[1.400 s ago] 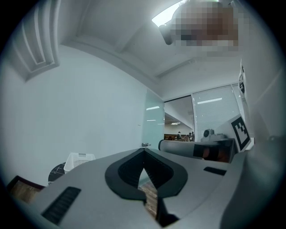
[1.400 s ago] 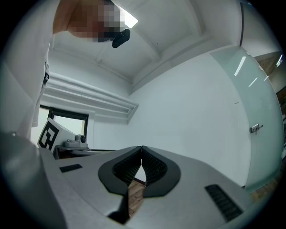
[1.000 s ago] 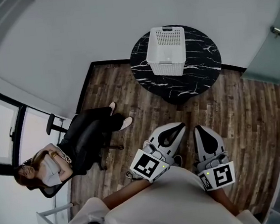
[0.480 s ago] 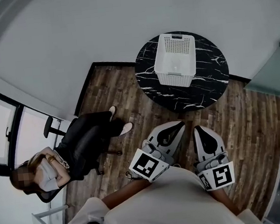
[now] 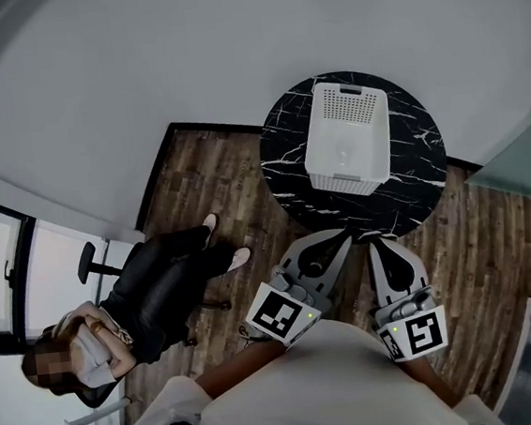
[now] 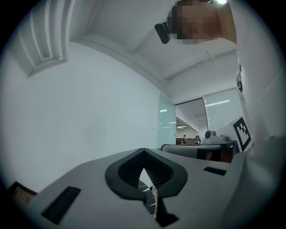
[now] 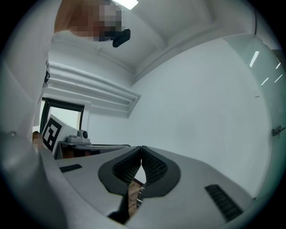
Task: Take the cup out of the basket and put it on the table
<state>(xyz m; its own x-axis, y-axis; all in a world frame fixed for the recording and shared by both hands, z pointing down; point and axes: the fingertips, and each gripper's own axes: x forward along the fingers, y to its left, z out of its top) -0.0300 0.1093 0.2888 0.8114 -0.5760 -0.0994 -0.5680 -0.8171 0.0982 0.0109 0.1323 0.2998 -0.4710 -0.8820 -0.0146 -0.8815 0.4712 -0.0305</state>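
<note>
Both tips-together and empty, the left tongs point(image 5: 341, 242) and right tongs point(image 5: 380, 246) ride low by the body, likely because the basket point(image 5: 347, 137) at twelve o'clock on the round worktop point(image 5: 283, 158) is not yet within reach, its cup presumably inside, unseen.

Person wearing a pale top point(image 5: 313, 395), left gripper point(image 5: 342, 239) and right gripper point(image 5: 379, 244) showing smooth grey shells, black ribbed pads point(image 6: 156, 170) lining the jaws, black-and-white marker cubes point(image 5: 281, 313) riding on both

A round black marble table point(image 5: 285, 169) on the wood floor point(image 5: 214, 174) carries one white basket point(image 5: 347, 140)
</note>
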